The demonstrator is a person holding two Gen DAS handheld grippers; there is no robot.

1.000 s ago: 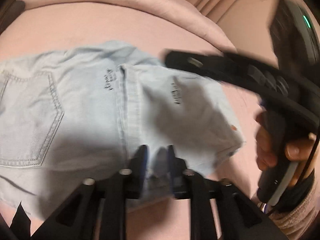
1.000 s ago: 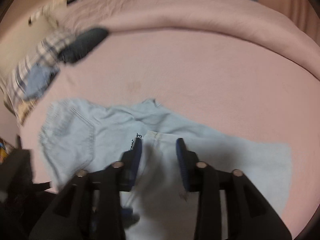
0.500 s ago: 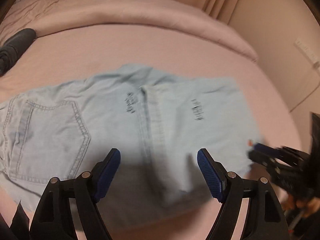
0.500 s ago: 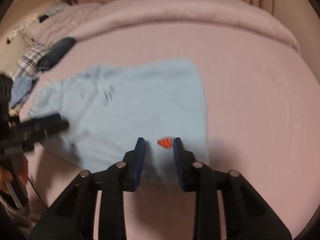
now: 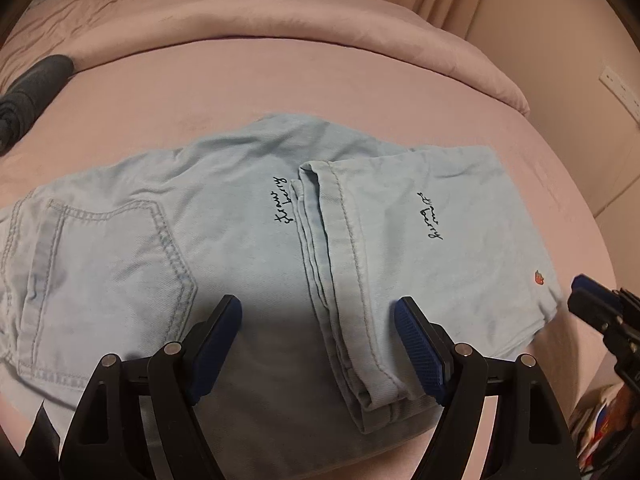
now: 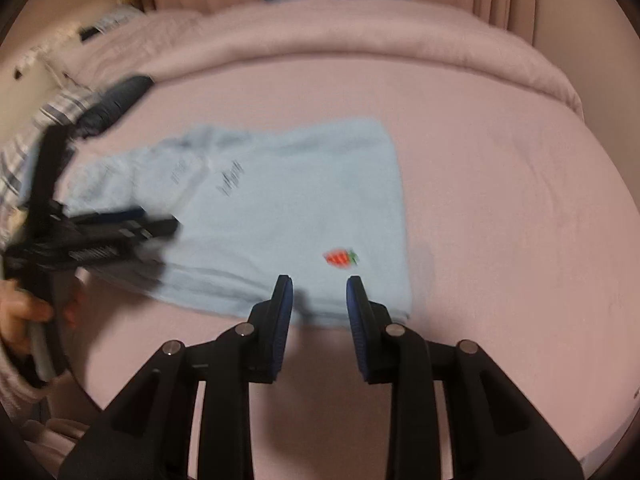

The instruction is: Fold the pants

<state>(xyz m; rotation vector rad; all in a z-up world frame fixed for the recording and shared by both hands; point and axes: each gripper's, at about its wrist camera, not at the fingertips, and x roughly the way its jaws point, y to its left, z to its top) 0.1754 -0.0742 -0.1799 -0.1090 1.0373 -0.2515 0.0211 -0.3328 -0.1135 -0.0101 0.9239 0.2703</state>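
Observation:
Light blue denim pants [image 5: 248, 248] lie folded on the pink bed, leg ends doubled back over the thighs, hem [image 5: 332, 248] running down the middle. A back pocket [image 5: 104, 276] shows at left, a small strawberry patch [image 5: 539, 278] at right. My left gripper [image 5: 318, 344] is wide open above the pants' near edge, holding nothing. My right gripper [image 6: 319, 308] is open and empty, its tips over the near right corner beside the strawberry patch [image 6: 340, 258]. The pants [image 6: 288, 208] look blurred in the right wrist view. The right gripper's tip [image 5: 592, 300] shows at the left wrist view's right edge.
The pink bedsheet [image 6: 500, 208] spreads around the pants. A rolled pink duvet [image 5: 280, 12] lies along the far side. A dark garment [image 5: 32, 84] and plaid clothes [image 6: 24, 148] sit at the left. A wall with a socket [image 5: 616, 88] is at right.
My left gripper opened wide and let go of the folded leg, then backed off. My right gripper moved from the middle of the pants to the right corner and opened a little more.

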